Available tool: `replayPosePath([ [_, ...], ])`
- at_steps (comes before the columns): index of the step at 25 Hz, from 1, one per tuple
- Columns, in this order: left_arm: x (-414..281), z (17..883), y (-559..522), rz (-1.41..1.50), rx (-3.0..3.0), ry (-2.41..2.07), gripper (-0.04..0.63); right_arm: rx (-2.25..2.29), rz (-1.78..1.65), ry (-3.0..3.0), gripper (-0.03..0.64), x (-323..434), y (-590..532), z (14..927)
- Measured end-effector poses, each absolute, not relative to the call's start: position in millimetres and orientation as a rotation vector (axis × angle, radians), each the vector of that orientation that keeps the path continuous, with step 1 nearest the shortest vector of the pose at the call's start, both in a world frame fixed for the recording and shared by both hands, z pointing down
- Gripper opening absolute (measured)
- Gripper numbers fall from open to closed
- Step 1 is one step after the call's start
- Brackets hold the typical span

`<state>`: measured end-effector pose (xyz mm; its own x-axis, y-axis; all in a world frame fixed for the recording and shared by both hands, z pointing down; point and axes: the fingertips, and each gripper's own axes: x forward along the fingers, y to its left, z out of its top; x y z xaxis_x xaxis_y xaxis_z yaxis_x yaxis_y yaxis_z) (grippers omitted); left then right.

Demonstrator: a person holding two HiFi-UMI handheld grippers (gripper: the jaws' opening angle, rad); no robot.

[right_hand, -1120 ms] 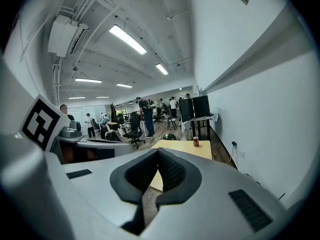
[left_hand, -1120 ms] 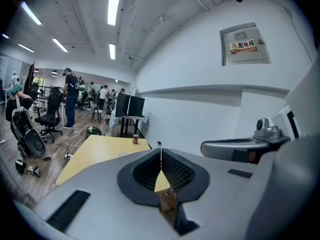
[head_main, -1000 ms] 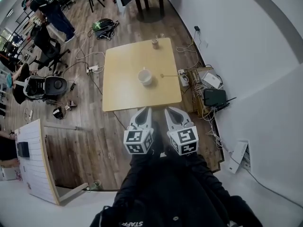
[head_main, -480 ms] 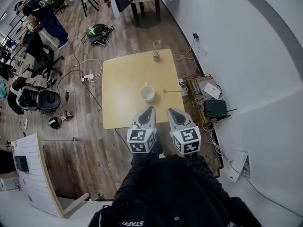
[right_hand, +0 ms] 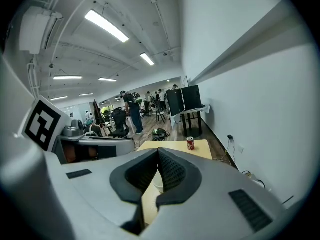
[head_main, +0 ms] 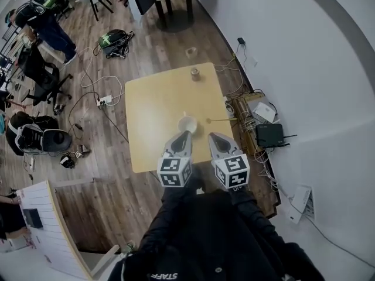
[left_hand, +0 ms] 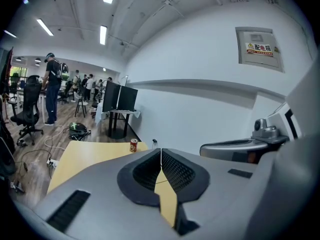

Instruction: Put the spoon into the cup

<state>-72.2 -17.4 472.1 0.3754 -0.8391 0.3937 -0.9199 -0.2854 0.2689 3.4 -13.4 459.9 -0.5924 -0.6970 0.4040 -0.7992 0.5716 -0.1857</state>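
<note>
A white cup (head_main: 187, 123) stands near the right middle of the light wooden table (head_main: 152, 110). To its right lies the thin spoon (head_main: 220, 120), with its handle reaching toward the table's right edge. My left gripper (head_main: 183, 134) is shut and empty, its tip just short of the cup over the table's near edge. Beside it, my right gripper (head_main: 214, 137) is also shut and empty. In the left gripper view the jaws (left_hand: 161, 152) meet at the tip. A little of the cup (right_hand: 157, 182) shows behind the closed jaws (right_hand: 158, 152) in the right gripper view.
A red can (head_main: 195, 74) stands at the table's far edge, also seen as the can (left_hand: 133, 145) and the can (right_hand: 190, 143). A white wall runs along the right. Cables and a black router (head_main: 268, 134) lie on the floor beside the table. People and office chairs are far left.
The person has stepped toward the table. Both grippers have come forward together, from short of the near edge to over it, close to the cup. Both stay shut.
</note>
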Motion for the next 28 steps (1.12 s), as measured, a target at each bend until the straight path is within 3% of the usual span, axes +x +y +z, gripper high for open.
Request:
replayPosePath([
  [28, -128.4, 534.6, -66.1, 0.317, 2.082, -1.476, 0.037, 1.335, 0.78, -2.323, 0.021, -2.5, -63.1, 535.9],
])
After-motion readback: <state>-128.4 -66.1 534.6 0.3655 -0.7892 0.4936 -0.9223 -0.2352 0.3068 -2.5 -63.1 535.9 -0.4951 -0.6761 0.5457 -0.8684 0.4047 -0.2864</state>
